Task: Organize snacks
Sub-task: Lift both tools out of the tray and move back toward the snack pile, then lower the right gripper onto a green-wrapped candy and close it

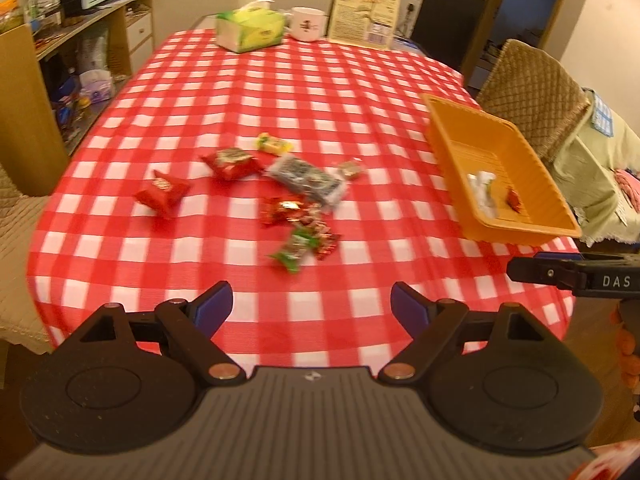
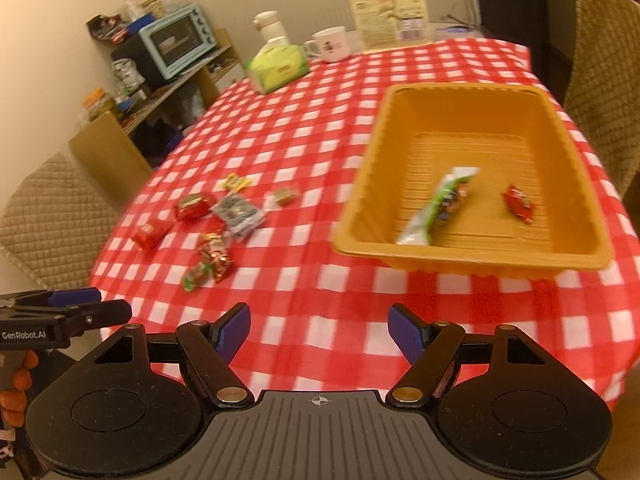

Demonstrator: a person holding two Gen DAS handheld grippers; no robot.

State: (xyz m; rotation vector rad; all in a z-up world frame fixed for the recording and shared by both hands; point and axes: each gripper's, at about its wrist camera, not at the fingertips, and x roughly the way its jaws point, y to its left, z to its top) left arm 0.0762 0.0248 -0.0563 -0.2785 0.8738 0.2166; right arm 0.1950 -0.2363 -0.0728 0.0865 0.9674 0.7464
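Left gripper (image 1: 311, 304) and right gripper (image 2: 319, 326): both spread wide, nothing held, above near table edge. Orange tray (image 2: 404, 128) at 1 o'clock of right gripper, holding two snacks: green-white packet (image 2: 442, 204), red packet (image 2: 519, 203). About nine loose snacks (image 1: 298, 178) clustered on checked cloth (image 1: 280, 92) at 12 o'clock of left gripper, 9 o'clock of tray

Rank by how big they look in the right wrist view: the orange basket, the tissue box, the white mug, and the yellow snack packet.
1. orange basket, though it is nearest
2. tissue box
3. white mug
4. yellow snack packet
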